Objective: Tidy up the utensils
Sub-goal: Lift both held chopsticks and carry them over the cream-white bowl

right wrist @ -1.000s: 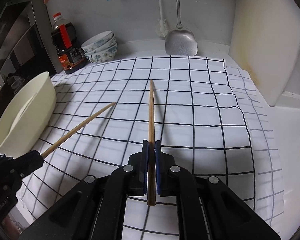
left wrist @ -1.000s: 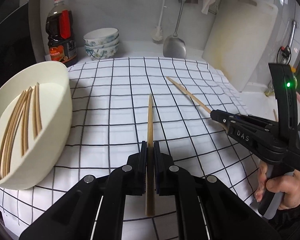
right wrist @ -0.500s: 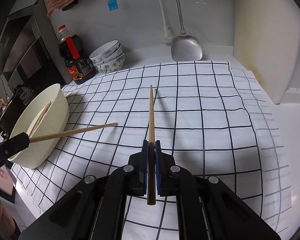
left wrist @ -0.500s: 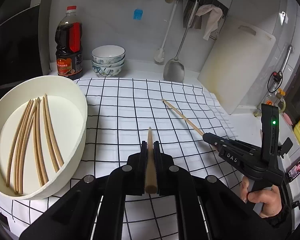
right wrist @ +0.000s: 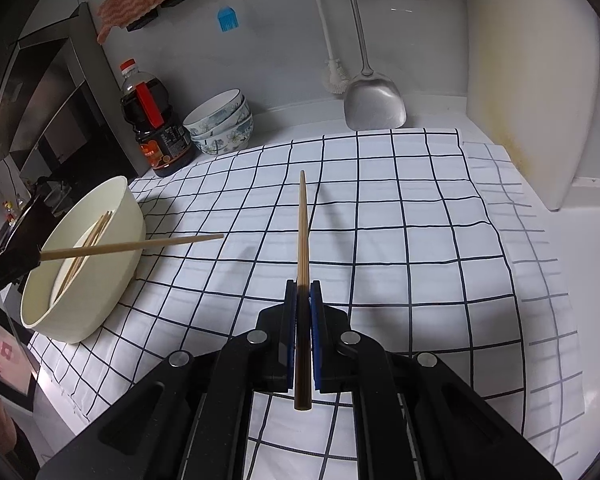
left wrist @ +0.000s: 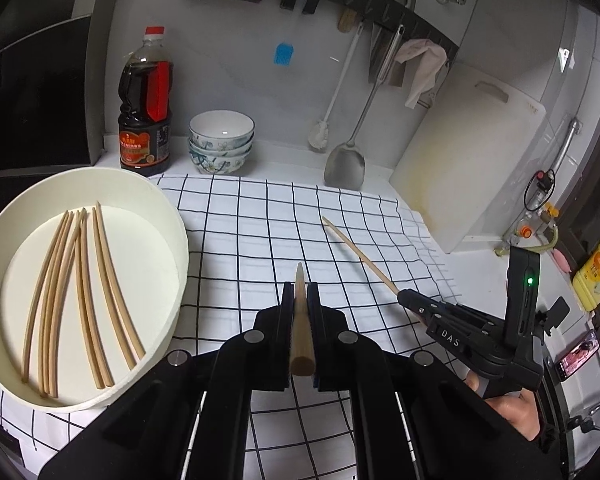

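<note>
- Two chopsticks are held in the air above the checked cloth (right wrist: 420, 240), one in each gripper.
- One – the left chopstick (left wrist: 300, 320) – sits clamped between the closed fingers of the left gripper (left wrist: 300, 300), its tip pointing forward.
- One – the right chopstick (right wrist: 302, 240) – is pinched by the right gripper (right wrist: 303, 292), jaws closed on its thick end.
- Seven or so chopsticks, as far as the curved view lets me count, lie in the white basin (left wrist: 172, 216) at the cloth's left edge.
- Three patterned bowls (left wrist: 221, 144) stand stacked by the wall, beside one dark sauce bottle (left wrist: 146, 108).
- One metal spatula (left wrist: 345, 164) and one white brush (left wrist: 319, 136) hang nearby; one cutting board (left wrist: 472, 160) leans at the right.
</note>
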Demonstrator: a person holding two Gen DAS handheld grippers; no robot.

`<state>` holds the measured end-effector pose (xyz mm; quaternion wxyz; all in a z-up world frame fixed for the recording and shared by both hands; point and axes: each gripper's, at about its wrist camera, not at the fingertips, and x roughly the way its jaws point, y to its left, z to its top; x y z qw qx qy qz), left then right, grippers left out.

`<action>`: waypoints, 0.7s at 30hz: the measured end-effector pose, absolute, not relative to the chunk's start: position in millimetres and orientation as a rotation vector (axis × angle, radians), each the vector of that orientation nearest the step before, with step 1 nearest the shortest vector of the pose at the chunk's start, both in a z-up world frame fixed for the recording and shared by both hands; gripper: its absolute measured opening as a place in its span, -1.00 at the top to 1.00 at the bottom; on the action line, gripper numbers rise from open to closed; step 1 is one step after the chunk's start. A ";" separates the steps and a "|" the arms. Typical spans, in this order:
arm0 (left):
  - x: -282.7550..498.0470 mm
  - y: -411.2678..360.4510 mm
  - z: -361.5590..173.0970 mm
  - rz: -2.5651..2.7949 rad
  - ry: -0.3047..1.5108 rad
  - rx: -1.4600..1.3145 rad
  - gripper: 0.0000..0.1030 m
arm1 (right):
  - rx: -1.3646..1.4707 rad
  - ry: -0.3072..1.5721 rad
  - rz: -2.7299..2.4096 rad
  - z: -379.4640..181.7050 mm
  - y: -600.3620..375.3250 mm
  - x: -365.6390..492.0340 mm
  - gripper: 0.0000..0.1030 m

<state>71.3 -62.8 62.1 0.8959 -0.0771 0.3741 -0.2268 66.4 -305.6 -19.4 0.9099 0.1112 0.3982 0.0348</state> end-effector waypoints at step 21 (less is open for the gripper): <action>71.0 59.2 113.8 -0.332 0.635 -0.187 0.86 | 0.188 0.718 0.295 37.1 -163.7 80.6 0.88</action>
